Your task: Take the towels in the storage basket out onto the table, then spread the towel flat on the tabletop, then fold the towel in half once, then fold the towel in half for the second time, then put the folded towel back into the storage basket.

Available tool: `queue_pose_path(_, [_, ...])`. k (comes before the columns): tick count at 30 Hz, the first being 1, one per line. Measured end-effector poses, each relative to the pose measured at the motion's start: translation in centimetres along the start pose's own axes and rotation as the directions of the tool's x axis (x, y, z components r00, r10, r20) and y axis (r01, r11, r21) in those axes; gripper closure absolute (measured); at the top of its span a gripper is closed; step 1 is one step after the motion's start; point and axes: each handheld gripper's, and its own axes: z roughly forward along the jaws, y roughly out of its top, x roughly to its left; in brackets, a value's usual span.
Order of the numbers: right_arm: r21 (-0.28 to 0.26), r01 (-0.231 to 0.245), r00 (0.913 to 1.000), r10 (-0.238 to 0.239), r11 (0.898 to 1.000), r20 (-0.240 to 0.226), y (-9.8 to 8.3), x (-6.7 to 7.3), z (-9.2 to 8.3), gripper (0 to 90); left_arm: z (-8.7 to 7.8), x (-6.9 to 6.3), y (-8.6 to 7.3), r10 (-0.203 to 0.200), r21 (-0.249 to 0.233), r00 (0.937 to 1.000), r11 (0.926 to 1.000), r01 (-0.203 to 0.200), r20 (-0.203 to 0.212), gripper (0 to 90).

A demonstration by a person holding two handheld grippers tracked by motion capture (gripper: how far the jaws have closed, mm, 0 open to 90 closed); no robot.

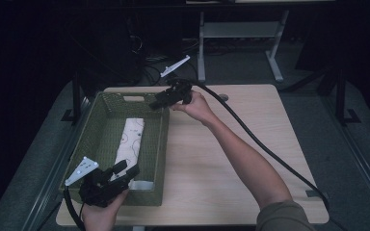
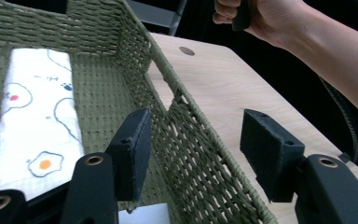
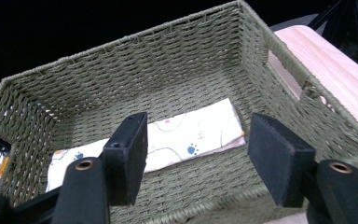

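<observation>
So there's a green woven basket (image 1: 160,159) sitting on the left part of a light wooden table (image 1: 231,159), and a folded white cloth (image 1: 130,139) with little fried-egg and paw-print doodles lies flat along the bottom of it, running from the near end toward the far end.

The left gripper (image 1: 127,172) hangs over the basket's near end. Its jaws are spread apart with nothing pinched; in the left gripper view they straddle the basket's right wall without pressing on it.

The right gripper (image 1: 155,104) is over the far right corner of the basket, pointing in toward it, the person's right hand (image 1: 195,105) wrapped around the grip. Those jaws are released too, with just air between them, and the cloth down below is well apart from the pads.

A thick black cable (image 1: 265,147) trails back across the table along the right forearm.
</observation>
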Motion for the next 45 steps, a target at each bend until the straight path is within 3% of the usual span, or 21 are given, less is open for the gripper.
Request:
queue_pose_path(10, [-0.002,0.008,0.9995,-0.008,1.0,0.03,-1.0,0.2,-2.1,33.5,0.7,-1.2,0.6,0.018,0.003,0.9994,0.9998,-0.018,0.03,37.0])
queue_pose_path(24, [-0.021,-0.024,0.997,0.026,0.999,0.073,-3.4,-0.6,-5.2,32.2,1.9,-2.2,1.1,0.023,0.019,0.9972,0.9995,-0.025,0.071,33.8])
queue_pose_path(29, [-0.003,-0.037,0.9958,0.037,0.999,0.083,-4.2,-0.8,-6.1,31.3,2.3,-2.6,1.3,0.028,0.031,0.9961,0.9991,-0.03,0.084,33.3])
queue_pose_path(31, [-0.022,-0.029,0.995,0.031,0.999,0.095,-4.5,-0.6,-6.6,31.5,2.4,-2.7,1.3,0.033,0.034,0.9954,0.9988,-0.036,0.09,33.1])
queue_pose_path(34, [-0.011,-0.062,0.9939,0.062,0.998,0.091,-5.0,-0.9,-7.1,30.0,2.7,-3.1,1.3,0.032,0.039,0.9946,0.9986,-0.036,0.098,32.8])
queue_pose_path(37, [-0.033,-0.054,0.9928,0.058,0.998,0.105,-5.6,-0.9,-7.8,31.0,2.9,-3.3,1.4,0.034,0.04,0.9943,0.9985,-0.038,0.101,32.6])
queue_pose_path(40, [-0.016,-0.074,0.9917,0.075,0.997,0.105,-6.1,-1.1,-8.2,29.8,3.1,-3.5,1.4,0.033,0.046,0.9938,0.9982,-0.038,0.106,32.3])
queue_pose_path(42, [-0.027,-0.058,0.991,0.061,0.998,0.119,-6.4,-1.1,-8.5,30.7,3.3,-3.6,1.4,0.033,0.046,0.9934,0.9982,-0.039,0.11,32.2])
queue_pose_path(45, [-0.026,-0.081,0.9897,0.084,0.996,0.117,-6.9,-1.4,-9.1,29.3,3.6,-3.9,1.4,0.036,0.055,0.9923,0.9976,-0.043,0.118,32.0])
